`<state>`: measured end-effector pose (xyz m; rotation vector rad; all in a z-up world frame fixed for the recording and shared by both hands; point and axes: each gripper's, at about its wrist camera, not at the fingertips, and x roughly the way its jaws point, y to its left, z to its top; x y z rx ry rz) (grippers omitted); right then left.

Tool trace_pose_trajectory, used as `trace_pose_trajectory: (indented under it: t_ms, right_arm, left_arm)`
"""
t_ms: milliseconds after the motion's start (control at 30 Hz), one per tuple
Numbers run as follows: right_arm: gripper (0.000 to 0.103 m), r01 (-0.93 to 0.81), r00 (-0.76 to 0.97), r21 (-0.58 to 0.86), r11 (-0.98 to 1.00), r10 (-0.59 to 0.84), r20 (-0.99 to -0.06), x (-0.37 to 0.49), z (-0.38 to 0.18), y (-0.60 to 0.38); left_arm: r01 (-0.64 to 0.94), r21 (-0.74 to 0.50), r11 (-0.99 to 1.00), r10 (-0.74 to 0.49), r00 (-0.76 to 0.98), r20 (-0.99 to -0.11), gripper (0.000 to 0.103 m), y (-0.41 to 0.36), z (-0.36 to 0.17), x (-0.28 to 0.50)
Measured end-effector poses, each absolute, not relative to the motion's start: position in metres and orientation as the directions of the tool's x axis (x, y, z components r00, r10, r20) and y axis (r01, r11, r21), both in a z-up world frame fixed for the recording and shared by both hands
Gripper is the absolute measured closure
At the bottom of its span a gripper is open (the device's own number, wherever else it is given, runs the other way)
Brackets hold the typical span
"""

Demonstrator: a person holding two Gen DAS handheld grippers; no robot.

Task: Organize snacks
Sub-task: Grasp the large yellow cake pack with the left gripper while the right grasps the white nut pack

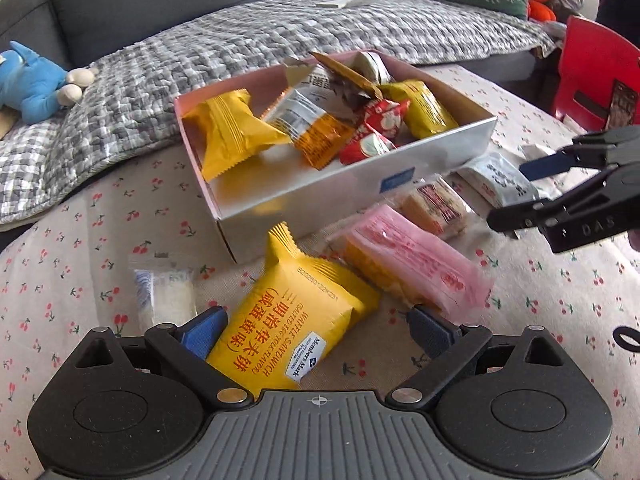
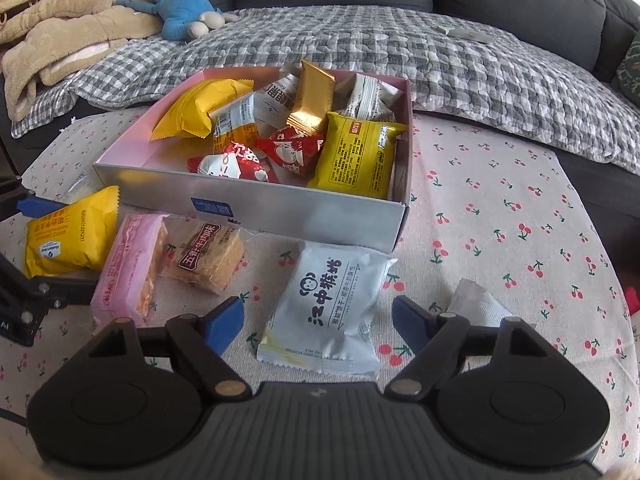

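The main risk lay with the white packet [image 2: 326,312], low in the middle of the right wrist view: the right gripper [image 2: 318,330] straddled it with jaws apart and not pressing, so a closing pinch on a puffy, slick wrapper could squirt it out or crush what was inside. The left gripper [image 1: 316,334] straddled the yellow waffle packet [image 1: 288,320], its left pad just beside the wrapper, jaws open. A grip there might catch only the crimped edge and let it dangle. The pink packet [image 1: 412,264] lay just beside and could be nudged. The box [image 1: 352,184], mid-frame on the cherry-print desk [image 1: 100,240], was already heaped, so an added snack might slide off the pile. Both grippers pointed steeply downward toward the desk.
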<state>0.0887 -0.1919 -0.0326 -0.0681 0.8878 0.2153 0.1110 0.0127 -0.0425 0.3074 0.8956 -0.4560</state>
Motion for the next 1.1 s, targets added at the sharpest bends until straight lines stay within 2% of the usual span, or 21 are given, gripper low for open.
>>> trace_pose_trajectory:
  t_ms: [33,100,133,233,300,367,500,667,733,800,933,1100]
  right_arm:
    - [0.036,-0.217,0.614,0.025,0.976,0.157,-0.773,0.088,-0.033,-0.192]
    - [0.047,-0.226,0.621,0.019,0.974,0.159,-0.768,0.086,-0.031,-0.193]
    - [0.048,-0.226,0.619,0.023,0.974,0.162,-0.769,0.086,-0.030,-0.193]
    - [0.051,-0.239,0.608,0.031,0.971,0.174,-0.775,0.084,-0.028,-0.195]
    - [0.052,-0.247,0.598,0.032,0.968,0.178,-0.781,0.081,-0.027,-0.196]
    - [0.052,-0.253,0.587,0.031,0.967,0.179,-0.790,0.078,-0.026,-0.197]
    - [0.052,-0.251,0.559,0.034,0.967,0.174,-0.811,0.073,-0.025,-0.199]
    - [0.049,-0.231,0.538,0.057,0.971,0.176,-0.824,0.068,-0.023,-0.203]
    - [0.047,-0.211,0.533,0.070,0.975,0.175,-0.828,0.067,-0.023,-0.205]
    - [0.037,-0.194,0.534,0.080,0.978,0.173,-0.827,0.067,-0.023,-0.205]
    - [0.037,-0.190,0.546,0.067,0.979,0.162,-0.822,0.067,-0.024,-0.201]
    - [0.042,-0.203,0.553,0.035,0.979,0.144,-0.821,0.068,-0.027,-0.195]
  left_arm:
    - [0.502,0.079,0.861,-0.239,0.537,-0.809,0.005,0.010,-0.043,0.108]
    - [0.485,0.077,0.871,-0.220,0.526,-0.821,0.007,0.008,-0.044,0.104]
    - [0.474,0.072,0.878,-0.214,0.522,-0.826,0.008,0.007,-0.044,0.102]
    - [0.440,0.060,0.896,-0.197,0.516,-0.834,0.020,0.006,-0.045,0.096]
    - [0.412,0.052,0.910,-0.184,0.514,-0.838,0.036,0.007,-0.044,0.093]
    - [0.378,0.031,0.925,-0.179,0.507,-0.843,0.045,0.009,-0.044,0.091]
    - [0.310,0.017,0.951,-0.149,0.503,-0.852,0.052,0.013,-0.043,0.086]
    - [0.296,0.025,0.955,-0.128,0.485,-0.865,0.051,0.008,-0.040,0.075]
    - [0.307,0.050,0.950,-0.120,0.509,-0.852,0.048,0.004,-0.039,0.072]
    - [0.302,0.081,0.950,-0.105,0.552,-0.827,0.039,0.001,-0.039,0.069]
    - [0.287,0.117,0.951,-0.092,0.621,-0.778,0.036,-0.001,-0.040,0.069]
    - [0.230,0.071,0.971,-0.098,0.648,-0.756,0.037,0.006,-0.042,0.077]
